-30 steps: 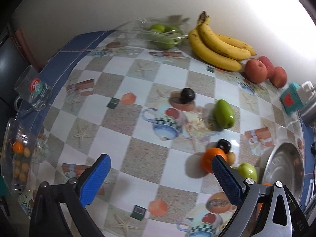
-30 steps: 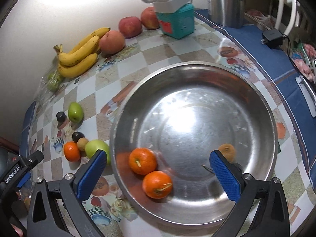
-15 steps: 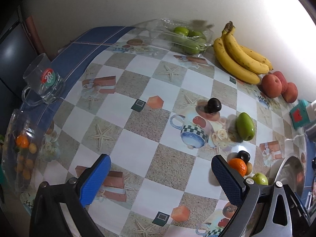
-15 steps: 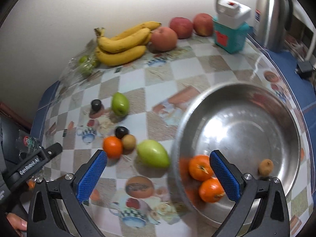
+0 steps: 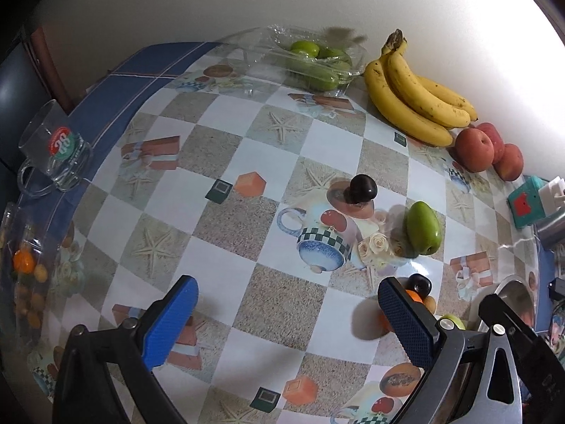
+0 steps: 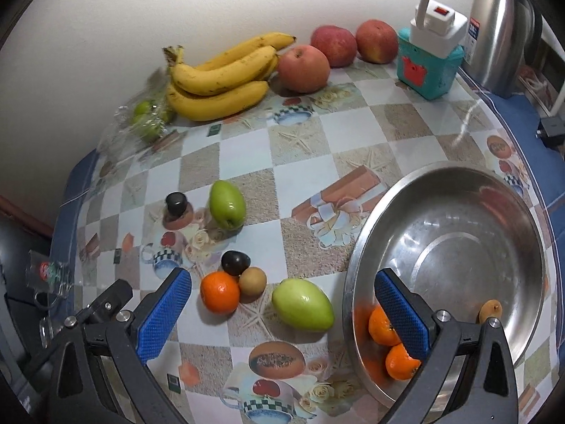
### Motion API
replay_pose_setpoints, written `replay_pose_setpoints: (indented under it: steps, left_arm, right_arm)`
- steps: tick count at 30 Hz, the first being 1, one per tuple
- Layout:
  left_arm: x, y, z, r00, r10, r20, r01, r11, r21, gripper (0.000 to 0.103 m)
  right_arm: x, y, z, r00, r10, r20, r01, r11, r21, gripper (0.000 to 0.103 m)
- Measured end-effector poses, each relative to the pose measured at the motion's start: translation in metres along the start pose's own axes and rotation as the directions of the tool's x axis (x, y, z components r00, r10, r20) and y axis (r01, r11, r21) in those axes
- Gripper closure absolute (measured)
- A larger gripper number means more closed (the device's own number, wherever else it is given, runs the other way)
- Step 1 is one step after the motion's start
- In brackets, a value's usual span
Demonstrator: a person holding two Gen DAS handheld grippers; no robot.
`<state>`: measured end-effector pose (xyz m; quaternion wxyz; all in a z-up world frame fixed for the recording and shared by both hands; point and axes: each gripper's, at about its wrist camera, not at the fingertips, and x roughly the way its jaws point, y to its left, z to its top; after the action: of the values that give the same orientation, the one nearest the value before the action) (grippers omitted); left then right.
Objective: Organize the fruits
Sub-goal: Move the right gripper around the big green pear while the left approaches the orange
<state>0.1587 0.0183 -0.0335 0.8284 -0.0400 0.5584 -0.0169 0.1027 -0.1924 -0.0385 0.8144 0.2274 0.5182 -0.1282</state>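
We hold the left gripper (image 5: 286,312) and the right gripper (image 6: 282,304) spread wide and empty above the bench (image 6: 307,148). An orange (image 6: 219,292) lies outside the steel bowl (image 6: 455,261), which holds two oranges (image 6: 383,325). The glass mug (image 5: 56,150) carries a red-green badge, its writing unreadable.

Right gripper (image 6: 282,312) swung left off the steel bowl (image 6: 459,176) to above the loose orange (image 6: 219,296) and green fruit (image 6: 302,304), left gripper (image 5: 286,321) drawn back from that cluster
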Motion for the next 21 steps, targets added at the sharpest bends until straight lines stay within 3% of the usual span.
replay_pose_setpoints:
  steps: [4,17,21]
  left_arm:
    - [0.009,-0.003,0.004,1.0,0.003,-0.017,-0.003,1.0,0.003,0.0]
    - [0.033,-0.017,0.005,0.991,-0.079,-0.106,0.077,0.997,-0.025,0.0]
    - [0.031,-0.022,0.004,0.989,-0.098,-0.108,0.095,0.995,-0.029,0.0]
  right_arm:
    - [0.008,-0.002,0.001,1.0,-0.013,-0.012,0.014,0.999,0.036,0.0]
    - [0.014,-0.016,-0.003,0.999,-0.032,0.0,0.032,0.999,-0.03,0.0]
    - [0.012,-0.016,-0.004,0.999,-0.048,0.014,0.048,0.997,-0.062,0.013]
